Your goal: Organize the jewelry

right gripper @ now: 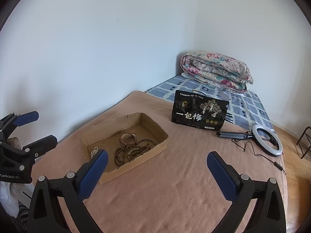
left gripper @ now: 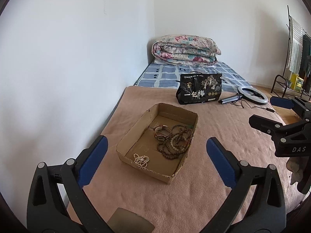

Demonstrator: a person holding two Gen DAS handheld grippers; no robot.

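Observation:
A shallow cardboard box (left gripper: pixel 128 136) sits on the pink blanket; it also shows in the right wrist view (right gripper: pixel 155 151). Inside lie a pearl bracelet (left gripper: pixel 141 160), brown bead strands (left gripper: pixel 175 145), a watch (left gripper: pixel 161 131) and a dark bangle (left gripper: pixel 177 127). In the right wrist view the watch (right gripper: pixel 128 138) and bead strands (right gripper: pixel 132 152) show, and the pearl bracelet (right gripper: pixel 94 151) is partly hidden by a finger. My left gripper (left gripper: pixel 156 155) is open and empty, hovering in front of the box. My right gripper (right gripper: pixel 157 165) is open and empty, to the right of the box.
A black snack bag (left gripper: pixel 199 89) stands behind the box. A ring light with tripod (left gripper: pixel 252 95) and its cable lie at the right. A folded floral quilt (left gripper: pixel 184 50) sits on the blue checked sheet. The wall runs along the left; the bed's edge is at the right.

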